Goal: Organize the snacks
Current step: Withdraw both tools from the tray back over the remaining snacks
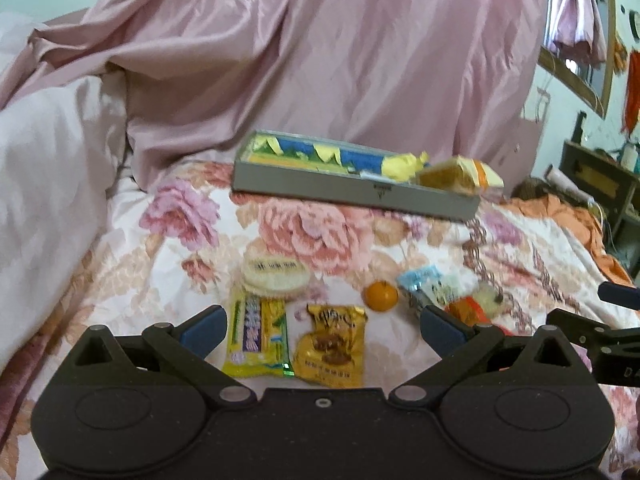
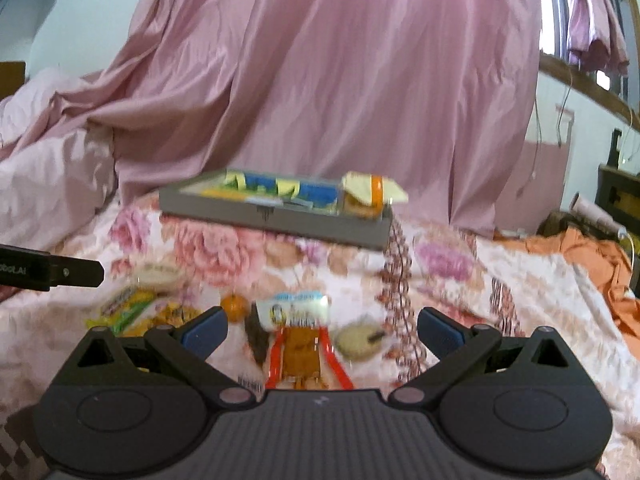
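Observation:
A grey tray (image 1: 352, 190) (image 2: 280, 220) holding several yellow and blue packets lies on the floral bedspread. My left gripper (image 1: 324, 330) is open above a yellow-green packet (image 1: 256, 336) and a yellow packet (image 1: 332, 348). A round rice cracker (image 1: 276, 274), a small orange (image 1: 380, 296) and a light blue packet (image 1: 428, 286) lie beyond. My right gripper (image 2: 322, 330) is open over an orange-red packet (image 2: 304, 354), with the light blue packet (image 2: 294, 310), the orange (image 2: 234, 306) and a round pale snack (image 2: 358, 340) nearby.
Pink curtain fabric (image 1: 340, 60) hangs behind the tray. A white quilt (image 1: 48, 168) lies at the left. An orange cloth (image 2: 580, 256) and dark furniture (image 1: 600, 176) are at the right. The other gripper's tip shows at the edge of the right wrist view (image 2: 60, 272).

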The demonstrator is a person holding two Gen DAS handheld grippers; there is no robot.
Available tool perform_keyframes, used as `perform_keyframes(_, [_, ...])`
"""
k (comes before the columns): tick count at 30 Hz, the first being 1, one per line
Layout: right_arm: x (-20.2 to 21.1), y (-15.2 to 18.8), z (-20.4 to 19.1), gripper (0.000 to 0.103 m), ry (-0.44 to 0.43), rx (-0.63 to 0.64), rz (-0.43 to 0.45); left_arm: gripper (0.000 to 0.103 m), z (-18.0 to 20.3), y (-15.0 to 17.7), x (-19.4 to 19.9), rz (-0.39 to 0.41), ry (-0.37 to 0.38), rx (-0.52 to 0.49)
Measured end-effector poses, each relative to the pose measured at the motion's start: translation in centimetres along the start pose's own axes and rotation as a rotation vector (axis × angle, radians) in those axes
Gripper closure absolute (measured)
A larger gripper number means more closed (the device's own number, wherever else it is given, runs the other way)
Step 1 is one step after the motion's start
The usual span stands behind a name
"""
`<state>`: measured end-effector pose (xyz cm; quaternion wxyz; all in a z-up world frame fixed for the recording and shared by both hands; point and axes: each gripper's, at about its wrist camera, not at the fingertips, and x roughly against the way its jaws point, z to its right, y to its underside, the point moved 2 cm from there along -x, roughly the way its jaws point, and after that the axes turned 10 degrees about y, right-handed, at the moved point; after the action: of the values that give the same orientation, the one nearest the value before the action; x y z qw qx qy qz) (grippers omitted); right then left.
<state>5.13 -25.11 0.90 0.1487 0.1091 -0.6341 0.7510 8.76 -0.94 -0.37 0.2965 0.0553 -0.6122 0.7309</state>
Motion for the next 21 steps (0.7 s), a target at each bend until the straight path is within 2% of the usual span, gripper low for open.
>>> perform_keyframes(8, [-1.8,1.6,-0.5,0.000,-0.009,0.032,-0.111,0.001,-0.4,1.3,-1.3,-0.071,0.007,-0.006])
perform_keyframes(21, [-3.7,3.6,-2.8,0.000,-0.056,0.127,-0.215,0.001,-1.9,2.8,-3.4,-0.198,-0.032,0.015])
